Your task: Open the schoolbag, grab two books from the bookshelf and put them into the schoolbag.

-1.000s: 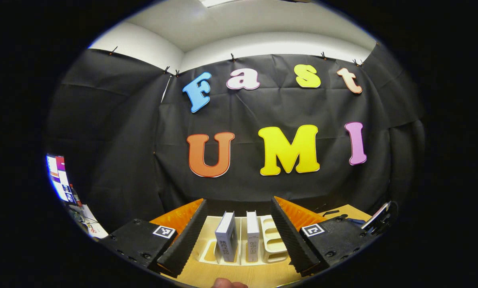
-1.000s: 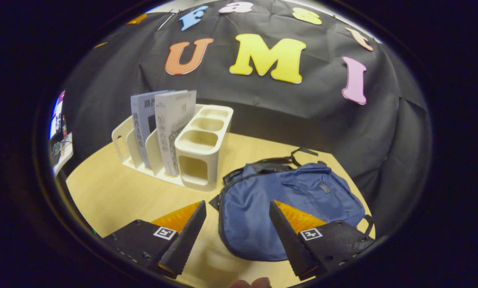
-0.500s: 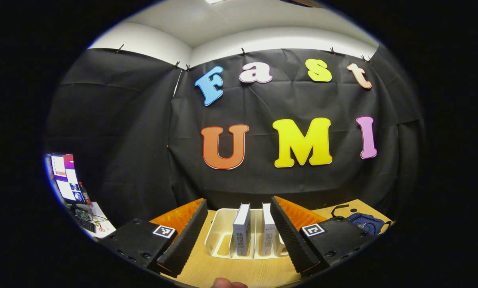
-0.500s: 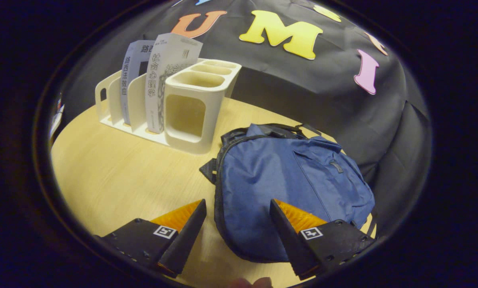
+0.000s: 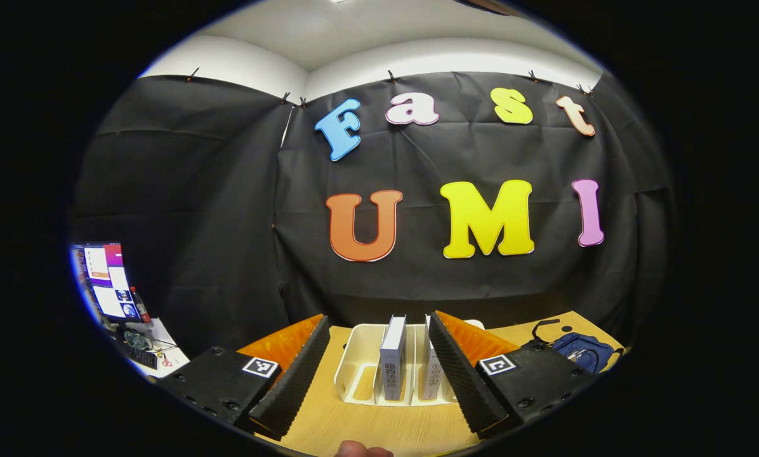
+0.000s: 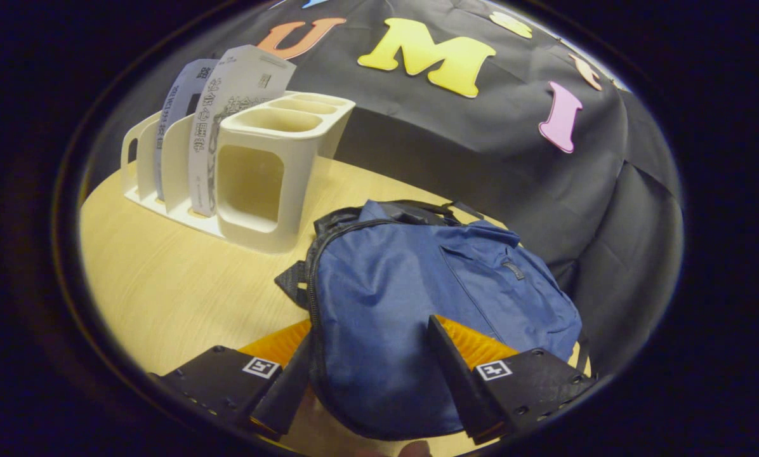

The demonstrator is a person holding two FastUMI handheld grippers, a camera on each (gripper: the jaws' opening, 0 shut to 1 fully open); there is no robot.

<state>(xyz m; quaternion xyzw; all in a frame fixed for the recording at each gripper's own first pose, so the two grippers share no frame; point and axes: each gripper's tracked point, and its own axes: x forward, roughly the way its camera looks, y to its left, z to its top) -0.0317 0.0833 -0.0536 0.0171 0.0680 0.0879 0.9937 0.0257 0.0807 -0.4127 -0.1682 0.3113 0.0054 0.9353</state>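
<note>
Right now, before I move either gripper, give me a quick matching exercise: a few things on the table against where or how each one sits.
Things:
1. blue fabric schoolbag
2. two upright books
3. cream plastic bookshelf rack
4. right gripper

States:
A. standing in the rack's slots
B. lying flat, zipped
C. fingers open, straddling the bag's near end
D. on the wooden table, left of the bag

Pairs: 1-B, 2-A, 3-D, 4-C
</note>
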